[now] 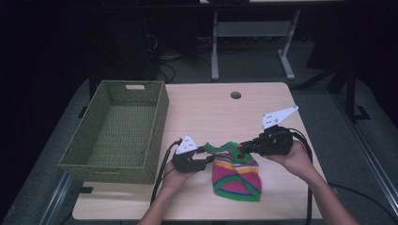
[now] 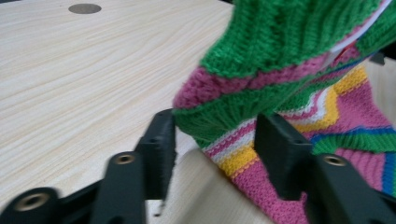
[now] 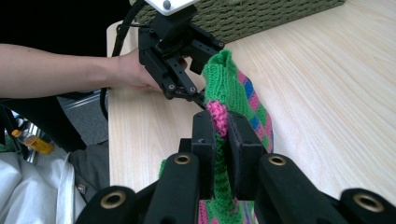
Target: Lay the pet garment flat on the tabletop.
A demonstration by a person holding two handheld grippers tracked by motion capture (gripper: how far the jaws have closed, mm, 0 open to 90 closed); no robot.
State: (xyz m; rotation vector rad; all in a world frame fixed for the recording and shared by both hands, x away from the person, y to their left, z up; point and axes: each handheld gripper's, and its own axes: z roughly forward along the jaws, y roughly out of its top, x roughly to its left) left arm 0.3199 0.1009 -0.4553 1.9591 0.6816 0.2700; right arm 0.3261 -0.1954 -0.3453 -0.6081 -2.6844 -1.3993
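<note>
A knitted hat (image 1: 237, 174) striped in pink, green, yellow and blue lies on the wooden table (image 1: 206, 112), its green rim lifted at the far end. My right gripper (image 1: 241, 149) is shut on that rim, and in the right gripper view the fabric (image 3: 233, 88) is pinched flat between the two pads (image 3: 223, 128). My left gripper (image 1: 209, 155) comes in from the left. Its jaws (image 2: 215, 133) straddle a loose fold of the green rim (image 2: 280, 51), half apart, without squeezing it. The left gripper (image 3: 198, 70) also appears in the right gripper view, at the rim's far end.
A green woven basket (image 1: 157, 126) stands empty on the table's left side, close to my left hand. A round cable hole (image 1: 236, 95) sits near the far edge. Bare tabletop lies behind the hat and to its right.
</note>
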